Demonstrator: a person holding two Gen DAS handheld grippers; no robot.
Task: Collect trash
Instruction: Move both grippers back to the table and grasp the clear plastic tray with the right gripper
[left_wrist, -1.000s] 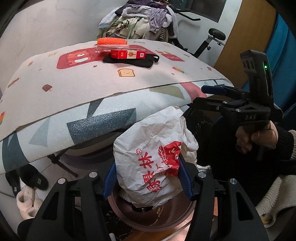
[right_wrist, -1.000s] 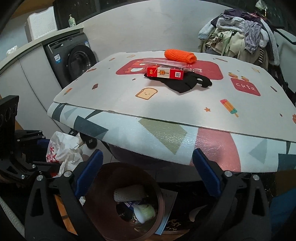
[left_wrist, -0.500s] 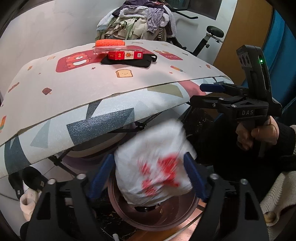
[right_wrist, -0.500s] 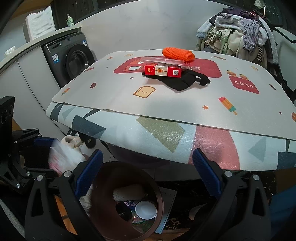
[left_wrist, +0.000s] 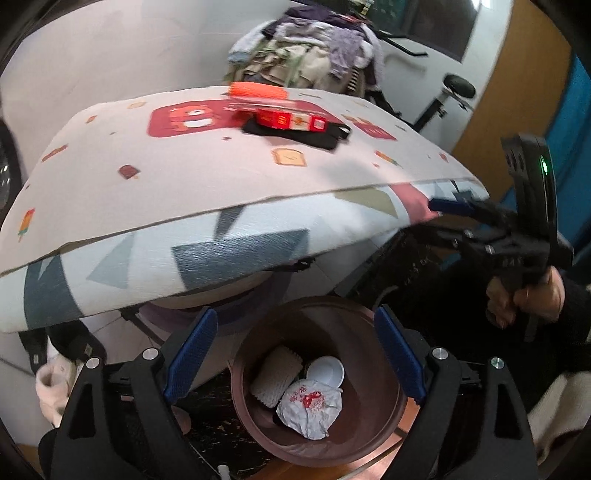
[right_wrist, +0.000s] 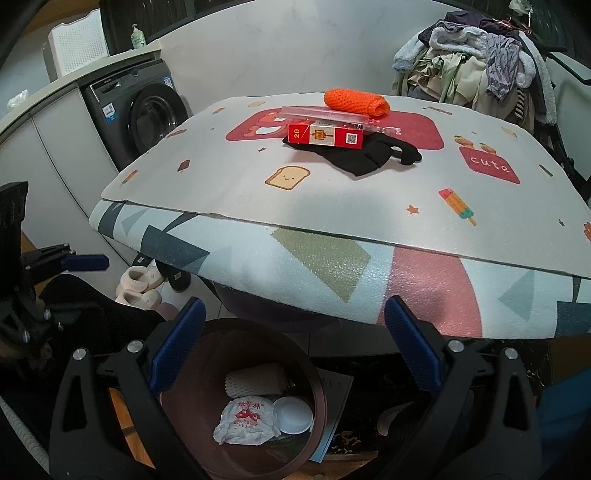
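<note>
A crumpled white paper bag with red print (left_wrist: 309, 410) lies inside the brown round bin (left_wrist: 384, 391), beside a white foam net and a white lid; it also shows in the right wrist view (right_wrist: 246, 421) in the bin (right_wrist: 317, 398). My left gripper (left_wrist: 295, 360) is open and empty above the bin. My right gripper (right_wrist: 293, 345) is open and empty, also above the bin. On the table a red box (right_wrist: 325, 136), a black glove (right_wrist: 364, 155), a clear box (right_wrist: 325, 115) and an orange net (right_wrist: 356, 102) lie together.
The patterned foam table mat (right_wrist: 332, 206) overhangs the bin. A washing machine (right_wrist: 146, 118) stands at left, a pile of clothes (right_wrist: 476, 66) at the back right, slippers (right_wrist: 138, 286) on the floor. The right gripper appears at right in the left wrist view (left_wrist: 517, 236).
My left gripper opened and the paper bag fell from it into the bin. The left gripper's view tipped down toward the bin. The right gripper stayed open.
</note>
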